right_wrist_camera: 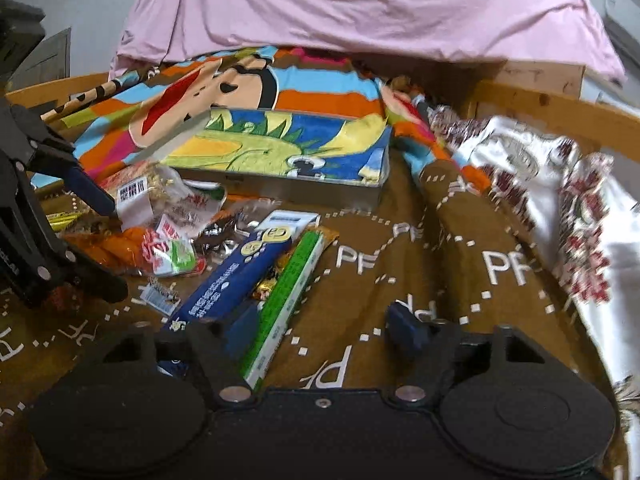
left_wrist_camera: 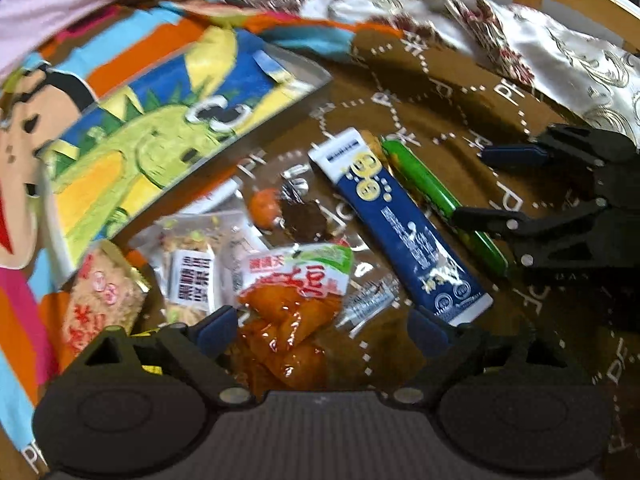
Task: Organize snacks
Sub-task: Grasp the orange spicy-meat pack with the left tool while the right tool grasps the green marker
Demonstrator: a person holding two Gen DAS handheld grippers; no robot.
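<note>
A heap of snack packets lies on a brown printed cloth. A blue stick packet [left_wrist_camera: 400, 224] lies beside a green stick packet [left_wrist_camera: 440, 200]; both show in the right wrist view too, blue [right_wrist_camera: 236, 276] and green [right_wrist_camera: 288, 296]. An orange pickle packet [left_wrist_camera: 292, 296] lies between the open jaws of my left gripper [left_wrist_camera: 324, 330]. My right gripper [right_wrist_camera: 320, 330] is open, with the green stick by its left finger. It shows at the right of the left wrist view [left_wrist_camera: 500, 188]. A flat tin with a green cartoon lid [right_wrist_camera: 288, 152] lies behind the heap.
A rice-cake packet [left_wrist_camera: 104, 300] and clear wrapped sweets [left_wrist_camera: 192, 264] lie at the heap's left. A striped cartoon cloth [right_wrist_camera: 280, 84] and a white patterned cloth [right_wrist_camera: 540, 184] are bunched at the back and right. A pink sheet [right_wrist_camera: 360, 8] hangs behind. A wooden rim [right_wrist_camera: 560, 108] rings the surface.
</note>
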